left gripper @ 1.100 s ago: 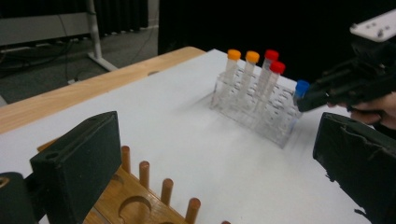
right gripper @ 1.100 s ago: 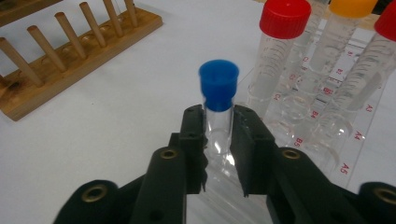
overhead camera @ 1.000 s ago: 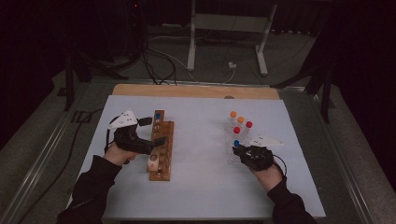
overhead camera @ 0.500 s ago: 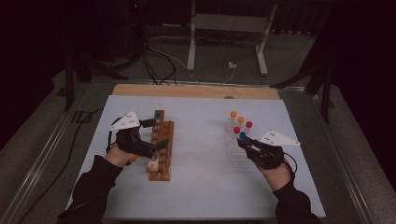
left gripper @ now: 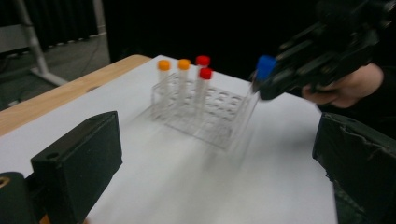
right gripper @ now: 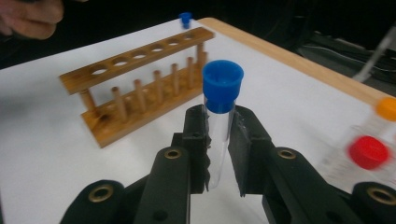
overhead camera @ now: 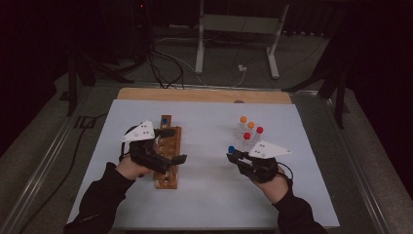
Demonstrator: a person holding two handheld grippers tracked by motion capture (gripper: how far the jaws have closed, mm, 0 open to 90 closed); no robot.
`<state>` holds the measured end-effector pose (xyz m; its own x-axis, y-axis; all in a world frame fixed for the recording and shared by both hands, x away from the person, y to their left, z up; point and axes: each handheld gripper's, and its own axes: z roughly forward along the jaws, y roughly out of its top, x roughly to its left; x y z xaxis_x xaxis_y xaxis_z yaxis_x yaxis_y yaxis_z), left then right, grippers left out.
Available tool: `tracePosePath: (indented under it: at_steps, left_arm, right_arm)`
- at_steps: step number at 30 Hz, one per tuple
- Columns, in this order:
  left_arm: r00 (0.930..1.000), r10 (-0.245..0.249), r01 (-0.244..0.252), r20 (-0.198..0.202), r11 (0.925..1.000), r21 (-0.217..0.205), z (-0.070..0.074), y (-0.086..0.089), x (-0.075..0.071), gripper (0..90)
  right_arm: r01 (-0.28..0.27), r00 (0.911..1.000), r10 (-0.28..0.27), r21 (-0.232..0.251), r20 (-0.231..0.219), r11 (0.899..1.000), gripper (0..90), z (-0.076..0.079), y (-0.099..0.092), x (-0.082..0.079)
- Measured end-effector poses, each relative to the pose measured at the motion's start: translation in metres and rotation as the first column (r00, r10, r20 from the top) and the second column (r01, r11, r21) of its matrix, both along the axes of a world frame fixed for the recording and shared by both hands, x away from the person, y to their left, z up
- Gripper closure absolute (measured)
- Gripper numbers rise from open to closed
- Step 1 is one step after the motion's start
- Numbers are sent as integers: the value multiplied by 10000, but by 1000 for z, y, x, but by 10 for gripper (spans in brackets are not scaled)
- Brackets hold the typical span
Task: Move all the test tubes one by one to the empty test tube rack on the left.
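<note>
My right gripper is shut on a clear tube with a blue cap, held upright above the white table. In the high view this right gripper carries the blue-capped tube just left of the clear rack. The clear rack holds tubes with orange and red caps. My left gripper hangs open over the wooden rack. In its own view the left gripper has nothing between its jaws. A second blue-capped tube stands at the wooden rack's far end.
The wooden rack has a row of open holes along its top. A wooden strip borders the table's far edge. Cables and a metal stand lie on the floor beyond it. Bare white surface lies between the racks.
The right gripper has risen and moved left, taking the blue-capped tube out of the clear rack. The left gripper has shifted slightly to the right over the wooden rack.
</note>
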<state>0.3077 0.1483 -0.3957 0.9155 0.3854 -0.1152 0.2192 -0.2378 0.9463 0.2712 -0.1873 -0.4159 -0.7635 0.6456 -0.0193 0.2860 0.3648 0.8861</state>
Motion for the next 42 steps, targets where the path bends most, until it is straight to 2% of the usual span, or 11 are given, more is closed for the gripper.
tracePosePath:
  at_steps: [7, 14, 15, 17, 18, 21, 28, 33, 35, 37, 42]
  left_arm:
    - [9990, -436, 436, 13, 9990, -70, 0, -13, -7, 27]
    - [9948, -1014, 1014, -87, 9948, 42, -4, -30, -14, 91]
    - [9951, -983, 983, 24, 9951, 28, -5, -32, -15, 168]
    - [9941, -1087, 1087, -36, 9941, -66, -6, -35, -16, 174]
    - [9937, -1125, 1124, -25, 9936, -64, -6, -37, -17, 225]
    - [9919, -1271, 1270, 32, 9918, 112, -8, -43, -19, 270]
    - [9893, -1452, 1446, 126, 9887, 405, -14, -53, -21, 455]
    - [9877, -1554, 1541, 184, 9864, 579, -18, -58, -22, 547]
    - [9862, -1548, 1507, 585, 9861, 698, -19, -60, -23, 596]
    - [9839, -1728, 1696, 453, 9833, 666, -19, -61, -22, 617]
    - [9834, -1769, 1731, 404, 9813, 844, -22, -64, -20, 672]
  right_arm:
    - [-574, 9982, 572, -115, -152, 9983, 769, -4, 15, -3]
    - [-1099, 9936, 1097, -51, -275, 9939, 769, -6, 28, -10]
    - [-1220, 9922, 1218, -38, -275, 9925, 769, -6, 31, -12]
    - [-1269, 9915, 1267, -46, -282, 9919, 769, -6, 32, -12]
    - [-1380, 9900, 1377, -85, -307, 9904, 769, -7, 35, -14]
    - [-1491, 9883, 1486, -122, -336, 9888, 769, -8, 38, -15]
    - [-1620, 9860, 1614, -121, -432, 9867, 769, -9, 42, -17]
    - [-1621, 9858, 1616, -89, -462, 9867, 769, -10, 42, -17]
    - [-1650, 9851, 1643, -97, -502, 9863, 769, -10, 42, -17]
    - [-1664, 9850, 1657, -116, -482, 9860, 769, -10, 43, -17]
    - [-1693, 9848, 1682, -232, -441, 9853, 769, -10, 43, -18]
